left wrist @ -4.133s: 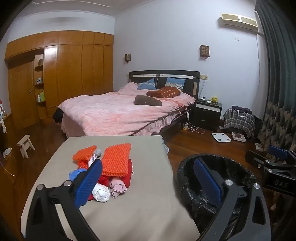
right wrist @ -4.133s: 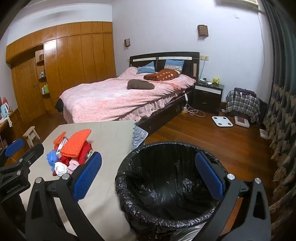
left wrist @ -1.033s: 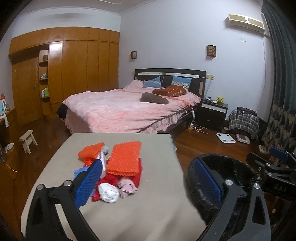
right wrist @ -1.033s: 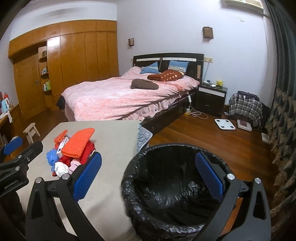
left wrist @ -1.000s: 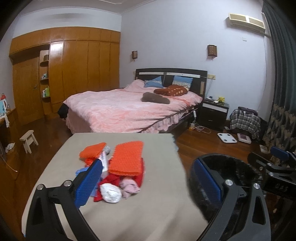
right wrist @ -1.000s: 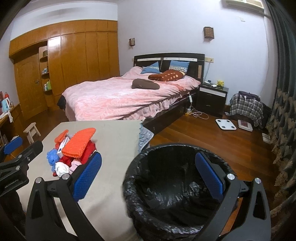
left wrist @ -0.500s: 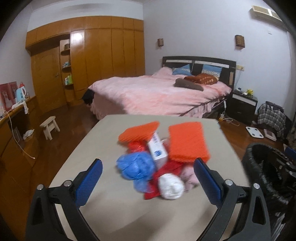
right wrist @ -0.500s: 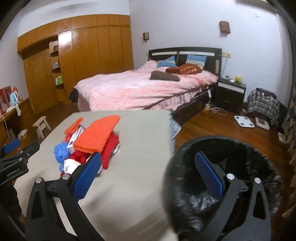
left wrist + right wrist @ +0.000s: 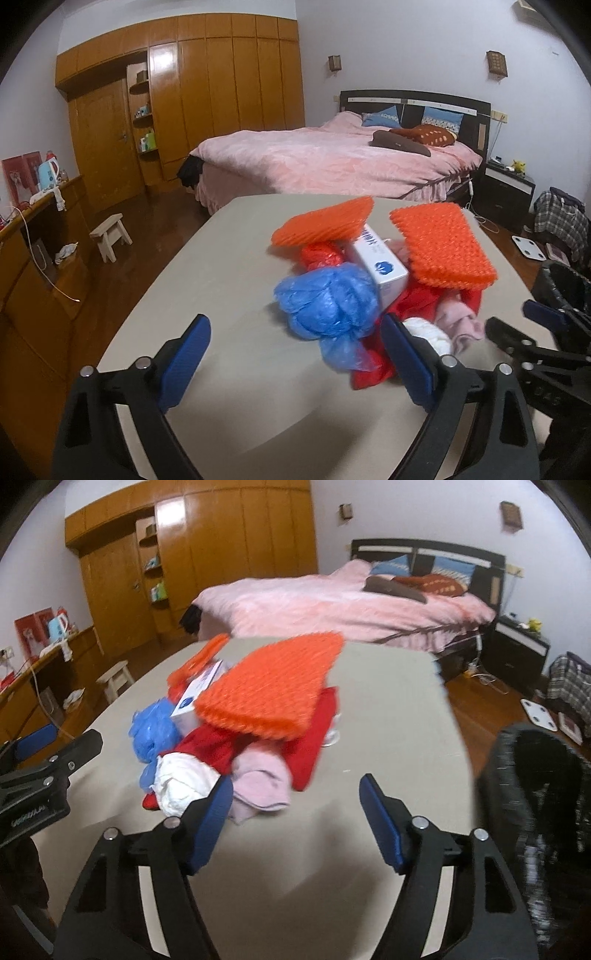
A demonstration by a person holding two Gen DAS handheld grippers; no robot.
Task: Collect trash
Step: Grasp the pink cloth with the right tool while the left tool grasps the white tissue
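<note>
Our left gripper (image 9: 295, 363) and right gripper (image 9: 297, 823) are both closing with nothing between the fingers, just before the trash pile (image 9: 373, 280) on the grey table (image 9: 229, 280). If we close now, we may catch only loose plastic and scatter the pile. We count two orange foam sheets (image 9: 441, 245), one blue bag (image 9: 327, 301), one white box (image 9: 380, 262) and one black-lined bin (image 9: 535, 794).
</note>
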